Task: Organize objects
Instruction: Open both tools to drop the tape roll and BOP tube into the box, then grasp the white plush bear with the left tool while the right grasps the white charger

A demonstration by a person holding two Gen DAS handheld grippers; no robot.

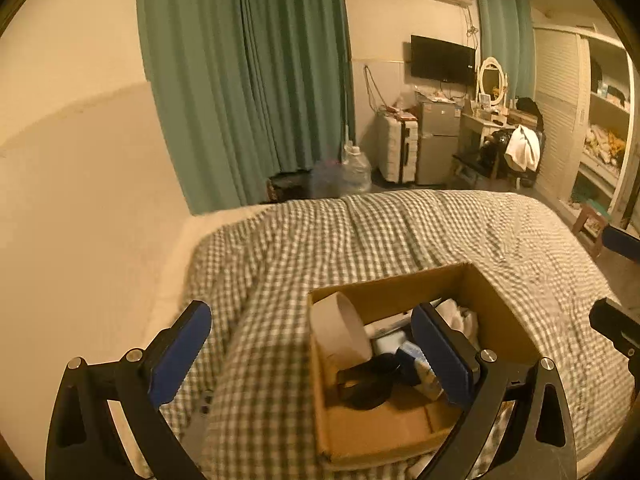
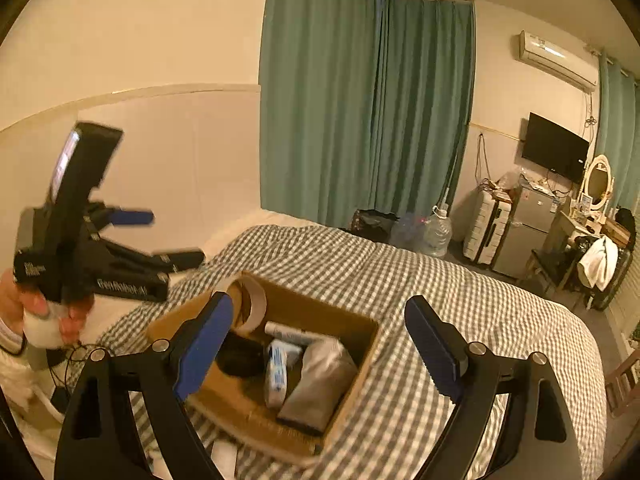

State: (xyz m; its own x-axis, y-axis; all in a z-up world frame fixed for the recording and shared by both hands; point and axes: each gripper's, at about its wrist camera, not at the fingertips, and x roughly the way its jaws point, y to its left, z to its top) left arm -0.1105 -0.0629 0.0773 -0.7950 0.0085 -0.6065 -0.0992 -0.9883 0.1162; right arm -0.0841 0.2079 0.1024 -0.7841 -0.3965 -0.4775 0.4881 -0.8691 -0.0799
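An open cardboard box (image 1: 496, 308) (image 2: 360, 364) sits on the checked bed. Inside it are a white tape roll (image 1: 340, 326) (image 2: 250, 304), a dark bundle (image 1: 372, 380) (image 2: 240, 354), a white-and-blue tube (image 2: 277, 374) and a grey pouch (image 2: 320, 380). My left gripper (image 1: 308, 356) is open and empty, held above the box's left side. It also shows in the right wrist view (image 2: 156, 236), raised at the left. My right gripper (image 2: 320, 344) is open and empty above the box.
The checked quilt (image 1: 400, 228) covers the bed. A cream wall is on the left. Green curtains (image 1: 248, 80), water jugs (image 1: 354, 168), a suitcase, a small fridge (image 1: 436, 144), a dresser and shelves stand beyond the bed.
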